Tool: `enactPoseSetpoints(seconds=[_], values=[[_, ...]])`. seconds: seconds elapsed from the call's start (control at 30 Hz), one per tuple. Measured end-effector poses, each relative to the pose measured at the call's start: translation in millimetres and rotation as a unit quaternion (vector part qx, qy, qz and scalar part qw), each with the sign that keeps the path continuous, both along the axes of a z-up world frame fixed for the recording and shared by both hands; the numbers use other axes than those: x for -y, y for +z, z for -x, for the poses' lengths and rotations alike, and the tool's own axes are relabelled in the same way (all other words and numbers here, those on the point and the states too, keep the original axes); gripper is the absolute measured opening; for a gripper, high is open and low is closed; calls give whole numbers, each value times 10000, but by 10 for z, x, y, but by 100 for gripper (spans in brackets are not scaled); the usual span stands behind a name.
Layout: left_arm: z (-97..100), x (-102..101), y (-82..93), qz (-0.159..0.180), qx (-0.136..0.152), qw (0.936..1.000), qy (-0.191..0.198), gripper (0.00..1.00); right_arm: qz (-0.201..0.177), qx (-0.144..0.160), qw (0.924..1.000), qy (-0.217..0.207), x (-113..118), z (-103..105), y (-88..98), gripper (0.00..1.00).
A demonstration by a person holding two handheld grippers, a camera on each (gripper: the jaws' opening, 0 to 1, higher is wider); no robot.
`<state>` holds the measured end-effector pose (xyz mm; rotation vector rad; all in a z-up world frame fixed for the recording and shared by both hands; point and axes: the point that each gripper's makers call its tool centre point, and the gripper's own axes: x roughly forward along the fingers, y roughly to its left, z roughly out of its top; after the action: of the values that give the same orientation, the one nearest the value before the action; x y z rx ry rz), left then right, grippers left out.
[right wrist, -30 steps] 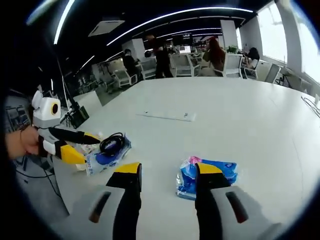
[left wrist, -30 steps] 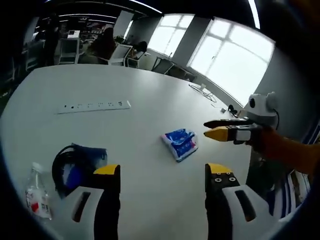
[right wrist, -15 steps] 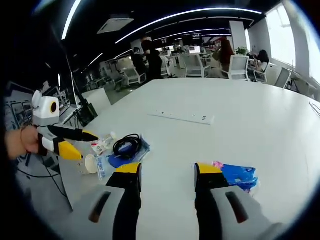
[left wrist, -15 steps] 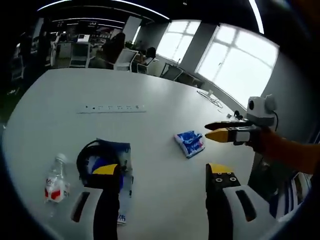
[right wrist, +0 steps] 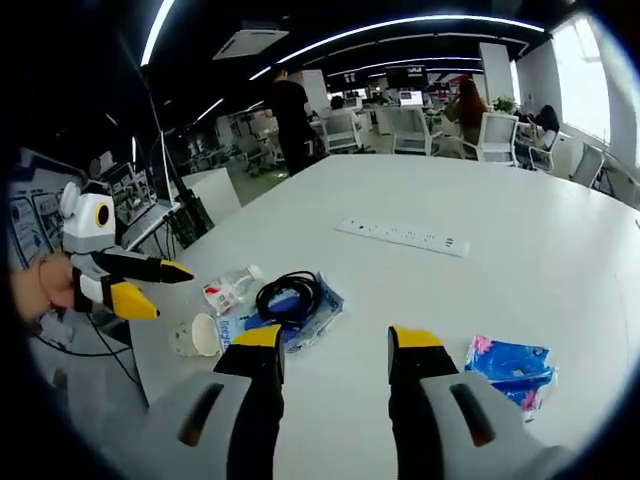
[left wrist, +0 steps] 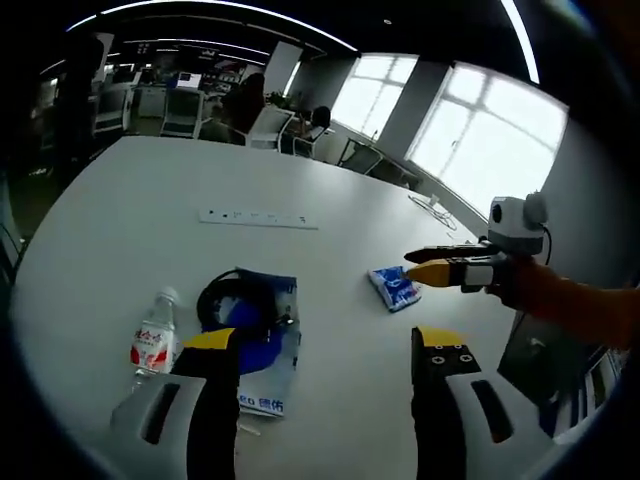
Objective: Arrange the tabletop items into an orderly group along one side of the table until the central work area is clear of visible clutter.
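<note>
The left gripper view looks from one edge of the white counter (left wrist: 150,200) across it toward the big windows, from a raised place, and its own claw (left wrist: 325,345) rises at the bottom. The right gripper view looks from another edge of the counter (right wrist: 560,250) toward the open office with chairs and people. Each view catches the other claw: the right claw (left wrist: 425,265) enters from the right, the left claw (right wrist: 165,290) from the left. Both views share the power strip (left wrist: 258,218) (right wrist: 403,237), the water bottle (left wrist: 152,343) (right wrist: 230,291), the black cable (left wrist: 238,296) (right wrist: 290,295) and the blue packet (left wrist: 394,288) (right wrist: 512,366).
</note>
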<state>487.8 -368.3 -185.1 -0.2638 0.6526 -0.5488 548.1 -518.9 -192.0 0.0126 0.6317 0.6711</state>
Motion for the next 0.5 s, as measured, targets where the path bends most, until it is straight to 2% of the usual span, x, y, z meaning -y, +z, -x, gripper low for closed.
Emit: enactPoseSetpoints(seconds=[0.5], values=[[138, -563, 12, 55, 29, 9990, 434, 70, 67, -206, 9986, 478, -695, -82, -205, 39]])
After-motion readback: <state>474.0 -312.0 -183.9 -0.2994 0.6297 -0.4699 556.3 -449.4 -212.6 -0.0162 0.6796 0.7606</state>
